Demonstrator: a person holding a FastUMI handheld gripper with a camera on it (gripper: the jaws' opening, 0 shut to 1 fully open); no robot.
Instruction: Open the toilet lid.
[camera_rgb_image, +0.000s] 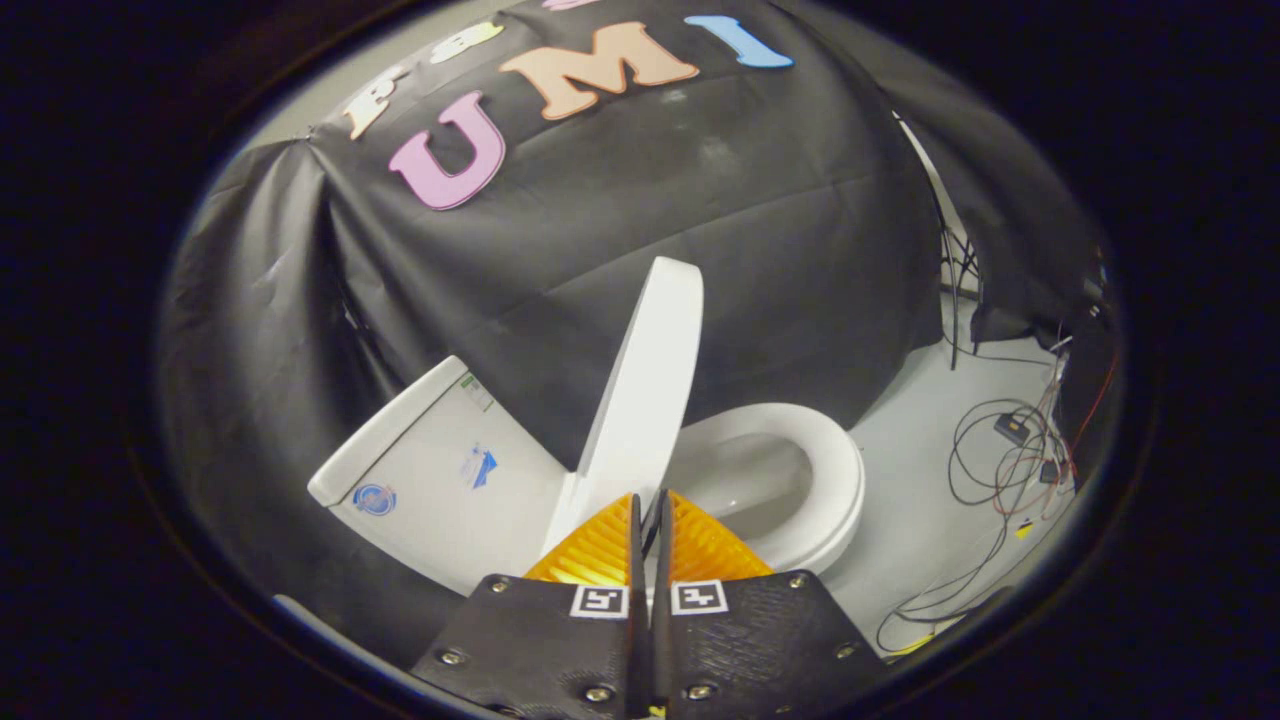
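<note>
A white toilet stands against the black cloth wall. Its lid (645, 380) is raised, standing nearly upright and seen edge-on, just beyond my fingertips. To the right of the lid the seat ring (835, 470) and the bowl lie uncovered. The tank (430, 470) with small stickers sits to the left of the lid. My gripper (650, 505) is shut, its two fingers pressed together with nothing between them, the tips just below the lid's lower end near the hinge.
Black cloth drapes behind and around the toilet. On the pale floor (920, 530) to the right of the bowl lie several loose cables (1000, 470) and a stand's thin legs (960, 270).
</note>
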